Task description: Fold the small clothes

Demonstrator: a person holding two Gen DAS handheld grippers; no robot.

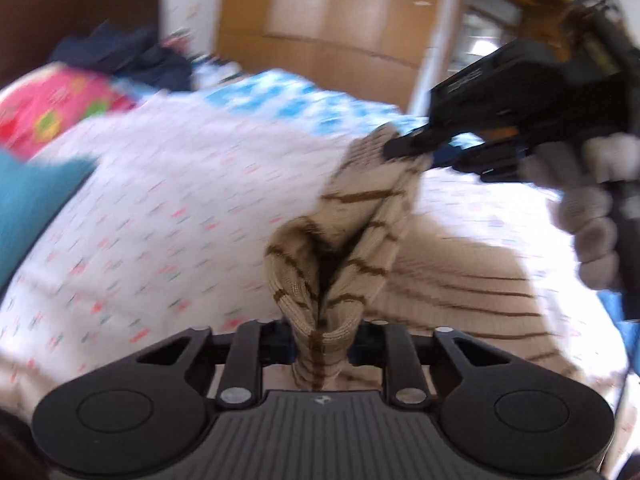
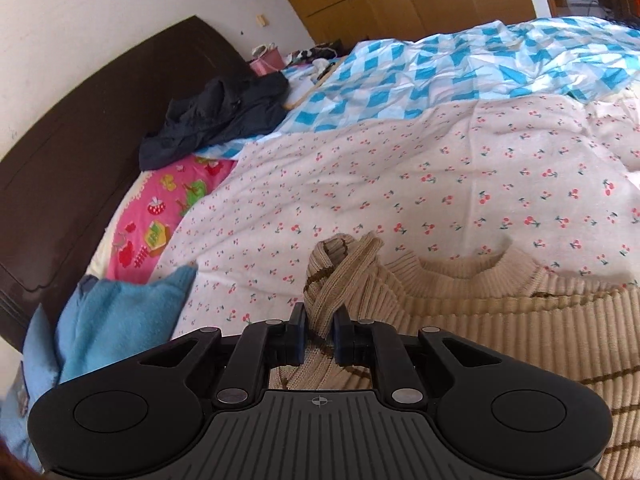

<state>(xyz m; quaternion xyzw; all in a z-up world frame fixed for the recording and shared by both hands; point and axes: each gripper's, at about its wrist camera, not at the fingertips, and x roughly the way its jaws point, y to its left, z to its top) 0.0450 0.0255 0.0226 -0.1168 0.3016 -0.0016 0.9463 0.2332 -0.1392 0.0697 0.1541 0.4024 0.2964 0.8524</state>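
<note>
Beige striped sweater (image 2: pixel 500 320) on cherry-print bedspread (image 2: pixel 400 168), 1 sleeve (image 1: pixel 352 216) clamped by 2 hand-held grippers, left (image 1: pixel 322 344), right (image 2: pixel 319 338)

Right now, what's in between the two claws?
A stretch of the beige striped sweater, bunched and lifted, runs from the left claw to the right claw. The left wrist view shows it.
</note>
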